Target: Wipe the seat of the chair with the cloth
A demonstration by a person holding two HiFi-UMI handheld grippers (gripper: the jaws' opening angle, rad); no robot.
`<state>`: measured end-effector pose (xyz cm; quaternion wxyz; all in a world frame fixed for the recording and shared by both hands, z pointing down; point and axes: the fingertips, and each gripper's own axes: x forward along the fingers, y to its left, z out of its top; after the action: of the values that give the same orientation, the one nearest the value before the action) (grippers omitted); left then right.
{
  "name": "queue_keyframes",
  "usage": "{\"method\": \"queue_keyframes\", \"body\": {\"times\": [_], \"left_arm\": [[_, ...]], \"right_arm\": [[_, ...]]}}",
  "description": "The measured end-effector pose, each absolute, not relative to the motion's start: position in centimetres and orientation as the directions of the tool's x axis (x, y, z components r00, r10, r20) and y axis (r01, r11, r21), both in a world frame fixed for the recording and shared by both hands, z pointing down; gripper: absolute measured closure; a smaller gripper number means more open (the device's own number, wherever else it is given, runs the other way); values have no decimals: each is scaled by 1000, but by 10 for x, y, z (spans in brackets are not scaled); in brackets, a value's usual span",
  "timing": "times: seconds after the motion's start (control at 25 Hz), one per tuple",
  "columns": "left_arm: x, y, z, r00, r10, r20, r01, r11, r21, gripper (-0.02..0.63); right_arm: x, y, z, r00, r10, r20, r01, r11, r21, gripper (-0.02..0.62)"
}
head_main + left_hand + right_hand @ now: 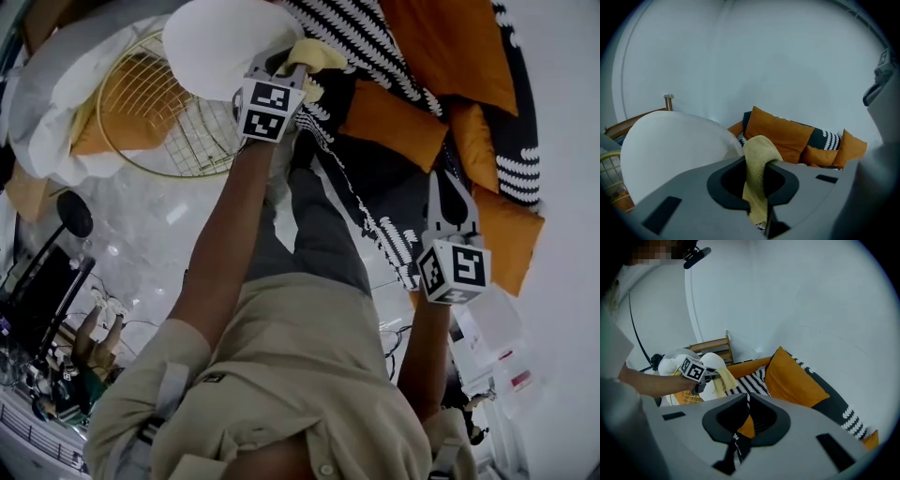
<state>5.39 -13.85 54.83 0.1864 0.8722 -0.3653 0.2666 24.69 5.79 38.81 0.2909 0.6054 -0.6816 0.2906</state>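
Two tongs: left tongs [758,164] clench one yellow cloth [760,145] beside one white chair [670,145], right tongs [746,397] clenched empty.

Left gripper [292,67] sits top centre in the head view, with the cloth [317,56] pinched between its jaws and hanging down through them. The chair [220,42] is just left of the cloth; can't tell if they touch. A wire frame [155,117] sits below-left of the chair, right beside it. The sofa [394,187] is right of the chair, with cushions [394,127] piled on it along the wall. Right gripper [441,183] is over the sofa, well apart from the left one, jaws together with nothing between. The person's legs [314,225] lie between the two grippers. A wooden frame [712,347] stands behind the chair, by the wall.
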Motion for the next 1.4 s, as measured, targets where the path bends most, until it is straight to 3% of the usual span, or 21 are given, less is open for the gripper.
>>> {"method": "queue_keyframes", "body": {"times": [0.16,0.48,0.68,0.92,1.24,1.4], "left_arm": [[-1,-155,552,523,-591,614,-790,-606,90,558],[-220,-190,551,207,-714,669,-926,-363,-102,557],[-262,-188,549,151,-727,669,-937,-321,-137,558],[-205,-182,555,243,-699,672,-914,-397,-82,557],[-1,-140,570,544,-553,632,-776,-618,126,557],[59,-121,573,620,-483,619,-703,-692,164,557]], "right_arm": [[239,51,393,-117,-650,751,-992,120,-51,568],[217,36,392,-157,-638,753,-983,175,-57,568],[205,29,396,-173,-632,756,-978,201,-56,568],[212,34,393,-161,-634,756,-981,188,-51,566],[229,55,403,-131,-632,763,-989,139,-54,568],[241,60,405,-113,-633,766,-992,117,-49,568]]}}
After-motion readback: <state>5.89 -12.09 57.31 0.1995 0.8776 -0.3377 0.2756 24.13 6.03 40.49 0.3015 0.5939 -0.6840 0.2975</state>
